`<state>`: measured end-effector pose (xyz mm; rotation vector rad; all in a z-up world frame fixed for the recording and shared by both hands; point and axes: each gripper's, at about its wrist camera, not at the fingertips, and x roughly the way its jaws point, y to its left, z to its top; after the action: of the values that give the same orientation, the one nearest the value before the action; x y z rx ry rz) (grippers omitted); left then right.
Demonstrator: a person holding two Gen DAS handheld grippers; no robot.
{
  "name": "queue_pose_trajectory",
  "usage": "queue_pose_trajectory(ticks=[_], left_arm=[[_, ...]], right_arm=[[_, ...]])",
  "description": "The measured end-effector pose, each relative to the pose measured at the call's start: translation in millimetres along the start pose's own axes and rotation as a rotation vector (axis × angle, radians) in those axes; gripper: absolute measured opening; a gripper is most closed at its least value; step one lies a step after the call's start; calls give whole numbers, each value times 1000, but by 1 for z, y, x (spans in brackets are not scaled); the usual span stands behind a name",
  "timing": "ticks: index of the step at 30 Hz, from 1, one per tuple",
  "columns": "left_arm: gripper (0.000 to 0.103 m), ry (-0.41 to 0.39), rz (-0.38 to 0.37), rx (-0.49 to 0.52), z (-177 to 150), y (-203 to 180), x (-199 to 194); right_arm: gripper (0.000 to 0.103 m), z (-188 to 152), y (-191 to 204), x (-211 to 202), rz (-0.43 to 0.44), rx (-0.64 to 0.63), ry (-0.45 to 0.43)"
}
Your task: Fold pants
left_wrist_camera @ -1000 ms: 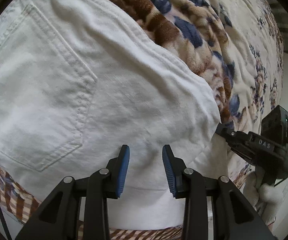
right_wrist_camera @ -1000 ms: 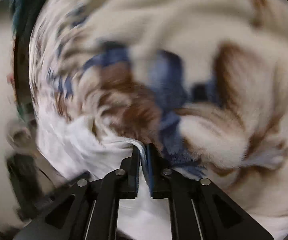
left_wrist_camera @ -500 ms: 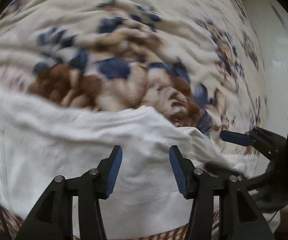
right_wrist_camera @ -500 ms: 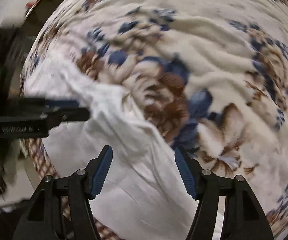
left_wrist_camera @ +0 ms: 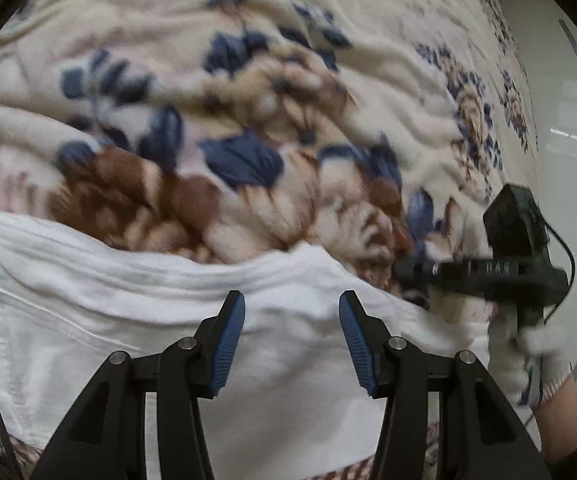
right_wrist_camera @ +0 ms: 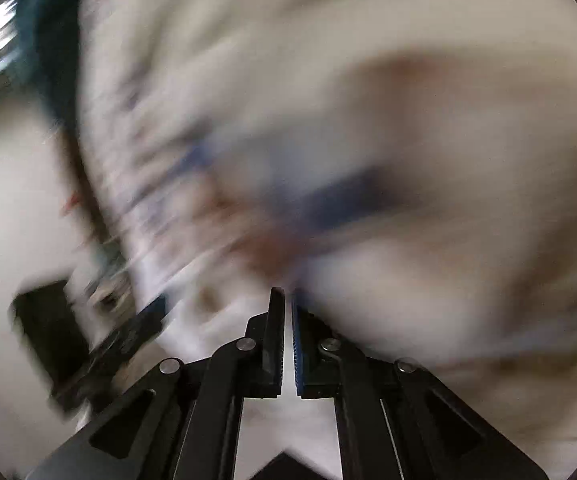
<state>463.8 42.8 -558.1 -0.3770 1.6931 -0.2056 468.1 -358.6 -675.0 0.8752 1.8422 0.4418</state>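
The white pants [left_wrist_camera: 160, 320] lie on the floral blanket [left_wrist_camera: 288, 80] along the bed's near edge. The left gripper [left_wrist_camera: 291, 308] hovers over them, fingers released, nothing between. The right gripper [right_wrist_camera: 287, 296] has just closed, fingers clenched at the pants' corner; blur hides whether cloth is pinched.

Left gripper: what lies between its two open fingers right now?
In the left wrist view, only the white pants show between the left gripper fingers; neither pad presses them.
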Motion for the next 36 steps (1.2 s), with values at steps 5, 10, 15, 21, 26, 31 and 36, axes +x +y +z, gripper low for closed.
queue_pose_trajectory(ticks=[5,10,15,21,26,31,36], left_arm=[[60,29,7,50,7,-23,14],[60,23,114,62,19,-27,36],[60,-6,149,59,26,-26,37],[60,-33,112,-23,40,-5,23],[60,-67,101,-9,33,-6,-1],[60,-64,91,34,5,-21,-12],[60,-13,145,113,-11,-36,19]], right_arm=[[69,-28,41,-43,-66,-251,-79],[76,-74,69,-26,-355,-514,12],[14,-85,55,2,-551,-570,44],[9,-53,-38,-36,-44,100,-46],[9,-57,-80,-46,181,351,-79],[37,-61,-29,-77,-87,42,-170],[78,-97,48,-56,-439,-426,-45]])
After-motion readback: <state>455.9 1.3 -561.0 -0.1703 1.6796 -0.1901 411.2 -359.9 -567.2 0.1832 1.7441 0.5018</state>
